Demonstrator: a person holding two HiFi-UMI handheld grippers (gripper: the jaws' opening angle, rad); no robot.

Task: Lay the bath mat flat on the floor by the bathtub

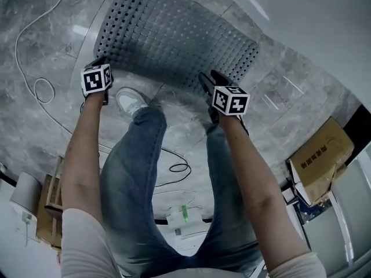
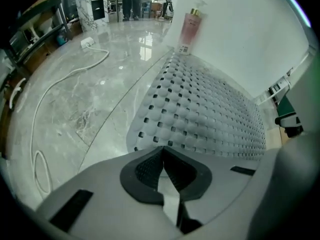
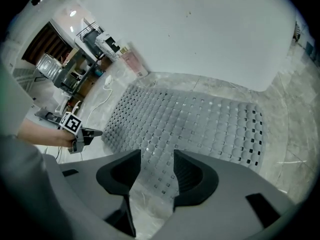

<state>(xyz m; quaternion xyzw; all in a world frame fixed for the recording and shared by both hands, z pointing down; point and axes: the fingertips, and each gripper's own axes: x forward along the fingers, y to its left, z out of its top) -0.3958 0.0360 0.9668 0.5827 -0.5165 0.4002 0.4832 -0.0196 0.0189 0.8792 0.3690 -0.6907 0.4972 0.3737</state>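
The grey perforated bath mat lies spread on the marble floor along the white bathtub wall. My left gripper is at the mat's near-left corner. In the left gripper view the left gripper points steeply down with its jaws closed together, tips right at the rim of the mat; I cannot tell whether any rim is pinched. My right gripper is at the near-right edge. In the right gripper view the right gripper stands open, straddling the edge of the mat without pressing it.
A pink bottle stands by the tub at the mat's far end. A white cable loops over the floor to the left. The person's white shoe is just short of the mat. A cardboard box sits at the right.
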